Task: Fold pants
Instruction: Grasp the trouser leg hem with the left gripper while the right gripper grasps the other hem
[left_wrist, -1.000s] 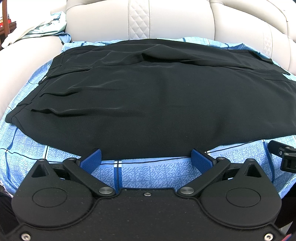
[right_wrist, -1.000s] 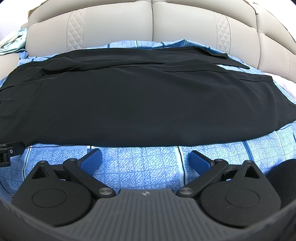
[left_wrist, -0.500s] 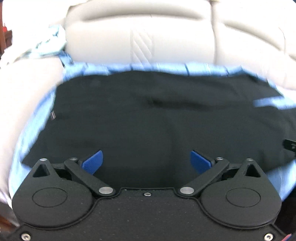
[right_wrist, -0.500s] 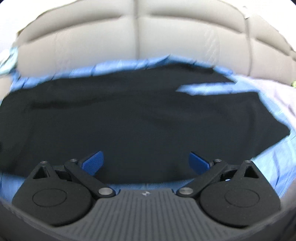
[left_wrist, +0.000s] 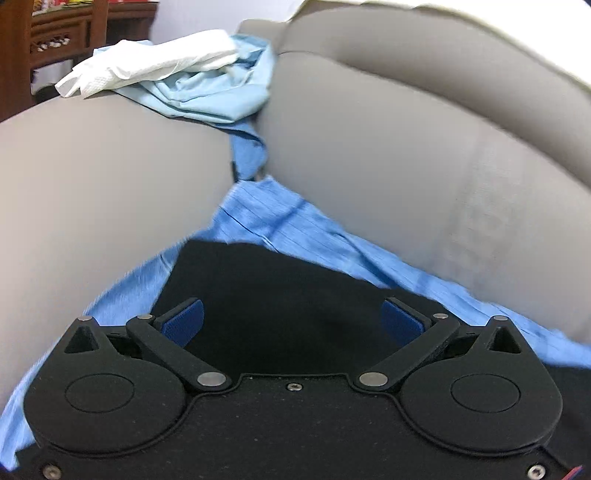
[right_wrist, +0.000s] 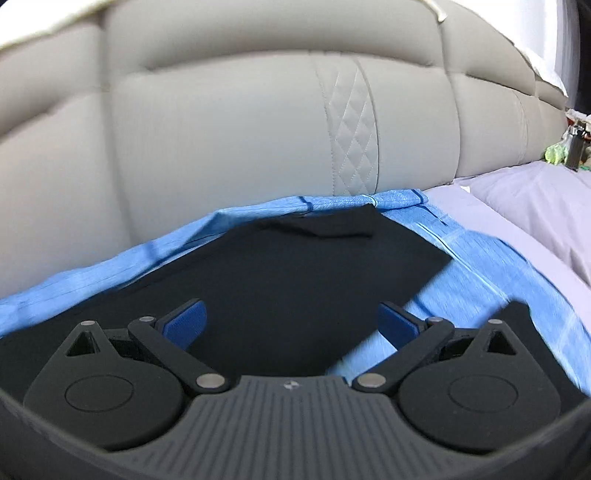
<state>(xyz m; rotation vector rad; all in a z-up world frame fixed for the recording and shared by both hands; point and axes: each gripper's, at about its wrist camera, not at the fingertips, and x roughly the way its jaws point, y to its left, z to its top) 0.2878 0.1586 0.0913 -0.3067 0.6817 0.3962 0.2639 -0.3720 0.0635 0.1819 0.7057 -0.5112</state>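
Item: black pants (left_wrist: 280, 295), lying flat on a blue patterned sheet (left_wrist: 280, 225) spread over the grey sofa (left_wrist: 388, 140) seat, far edge close to the backrest.

Left gripper (left_wrist: 291, 321): I hold it low over the pants' far left corner, fingers (left_wrist: 183, 323) spread wide, nothing between them.

Right gripper (right_wrist: 290, 319): over the far right corner, fingers (right_wrist: 399, 323) likewise apart and empty.

Step, as I judge it: reaching for the far edge, grasp not yet made.

Next move calls for lowering both, pinching only the black cloth, not the sheet.
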